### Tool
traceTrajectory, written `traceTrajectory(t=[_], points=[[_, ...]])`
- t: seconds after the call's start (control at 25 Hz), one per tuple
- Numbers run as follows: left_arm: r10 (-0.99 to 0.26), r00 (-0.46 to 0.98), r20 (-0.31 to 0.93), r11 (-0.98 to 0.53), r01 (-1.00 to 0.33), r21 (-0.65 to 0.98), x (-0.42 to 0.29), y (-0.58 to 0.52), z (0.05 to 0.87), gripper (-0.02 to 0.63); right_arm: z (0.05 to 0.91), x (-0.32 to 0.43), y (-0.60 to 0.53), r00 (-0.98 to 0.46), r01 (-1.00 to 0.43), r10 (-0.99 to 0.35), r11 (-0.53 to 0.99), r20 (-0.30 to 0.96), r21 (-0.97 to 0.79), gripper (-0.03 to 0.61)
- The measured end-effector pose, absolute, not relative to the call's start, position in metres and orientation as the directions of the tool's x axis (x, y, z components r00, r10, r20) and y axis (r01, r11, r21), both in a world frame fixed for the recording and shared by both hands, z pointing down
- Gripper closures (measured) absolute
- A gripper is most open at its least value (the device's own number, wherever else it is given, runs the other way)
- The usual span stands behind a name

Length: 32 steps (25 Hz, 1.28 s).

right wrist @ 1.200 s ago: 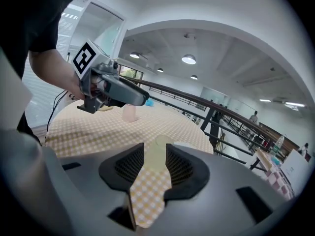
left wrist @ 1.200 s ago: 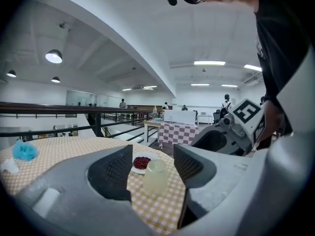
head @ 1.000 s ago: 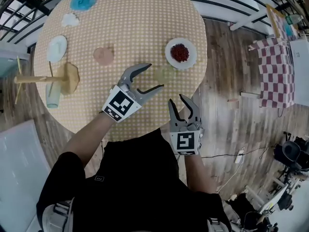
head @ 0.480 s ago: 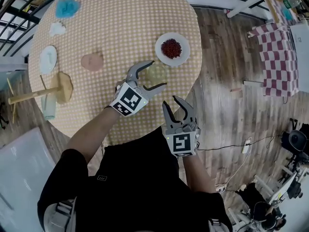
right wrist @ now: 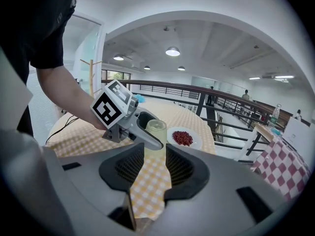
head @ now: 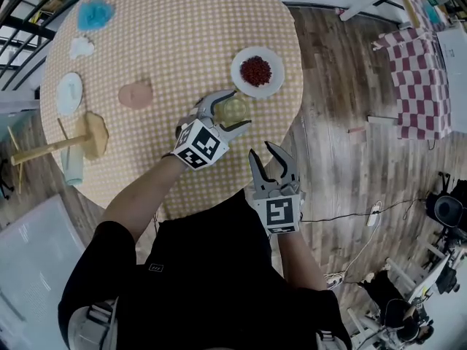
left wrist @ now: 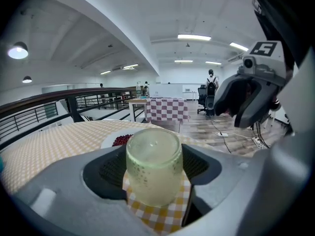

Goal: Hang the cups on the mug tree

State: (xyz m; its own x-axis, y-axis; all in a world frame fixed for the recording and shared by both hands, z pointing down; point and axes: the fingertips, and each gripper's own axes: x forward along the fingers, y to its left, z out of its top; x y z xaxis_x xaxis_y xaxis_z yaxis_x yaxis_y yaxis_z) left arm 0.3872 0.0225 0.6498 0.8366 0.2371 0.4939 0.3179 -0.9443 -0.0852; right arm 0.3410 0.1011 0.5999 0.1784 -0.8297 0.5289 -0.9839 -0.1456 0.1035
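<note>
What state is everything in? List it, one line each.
Green cup: upside down on the table, between the left tool's jaws.
Left tool: open around the cup, jaws just been closing.
Right tool: open, empty.
Plate: holds red food.
Mug tree: upright.

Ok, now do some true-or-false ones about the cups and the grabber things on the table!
1. The pale green cup stands upside down on the table. True.
2. The white plate has something blue on it. False: the heap on it is red.
3. The green cup is between the left gripper's jaws. True. They have just been closing a little, but they do not press on the cup.
4. The right gripper holds a cup. False: its jaws are apart with nothing between them.
5. The mug tree is right beside the plate. False: it is far off, at the table's left edge in the head view.
</note>
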Motion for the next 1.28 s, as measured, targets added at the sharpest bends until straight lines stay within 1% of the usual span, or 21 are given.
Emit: traceTrajectory(t=[0.16, 0.28, 0.44, 0.68, 0.8, 0.92, 1.08, 1.28], points=[[0.263, 0.824, 0.502, -0.935, 0.347, -0.079, 0.384, 0.027, 0.648, 0.275, 0.598, 0.339, 0.103, 0.175, -0.984, -0.828, -0.138, 0.533, 0.109, 0.433], [0.26, 0.832, 0.49, -0.937, 0.341, -0.082, 0.381, 0.03, 0.637, 0.276, 0.593, 0.336, 0.106, 0.166, -0.986, -0.829, -0.124, 0.535, 0.115, 0.433], [0.225, 0.858, 0.462, -0.947, 0.304, -0.102, 0.372, 0.028, 0.611, 0.276, 0.58, 0.328, 0.106, 0.146, -0.988, -0.837, -0.094, 0.528, 0.125, 0.433], [0.16, 0.894, 0.419, -0.962, 0.237, -0.138, 0.33, 0.016, 0.563, 0.276, 0.557, 0.294, 0.092, 0.088, -0.991, -0.865, -0.024, 0.493, 0.135, 0.433], [0.115, 0.909, 0.4, -0.974, 0.182, -0.135, 0.301, 0.003, 0.536, 0.276, 0.538, 0.266, 0.075, 0.037, -0.991, -0.889, 0.026, 0.456, 0.132, 0.436], [0.041, 0.924, 0.38, -0.987, 0.096, -0.126, 0.269, -0.012, 0.514, 0.276, 0.521, 0.235, 0.06, -0.033, -0.987, -0.908, 0.094, 0.417, 0.127, 0.44], [-0.066, 0.923, 0.378, -0.994, -0.029, -0.102, 0.225, -0.027, 0.497, 0.276, 0.498, 0.197, 0.05, -0.128, -0.987, -0.926, 0.154, 0.354, 0.046, 0.453], [-0.155, 0.918, 0.366, -0.987, -0.125, -0.105, 0.175, -0.033, 0.48, 0.276, 0.477, 0.158, 0.046, -0.201, -0.975, -0.924, 0.22, 0.326, 0.022, 0.457]])
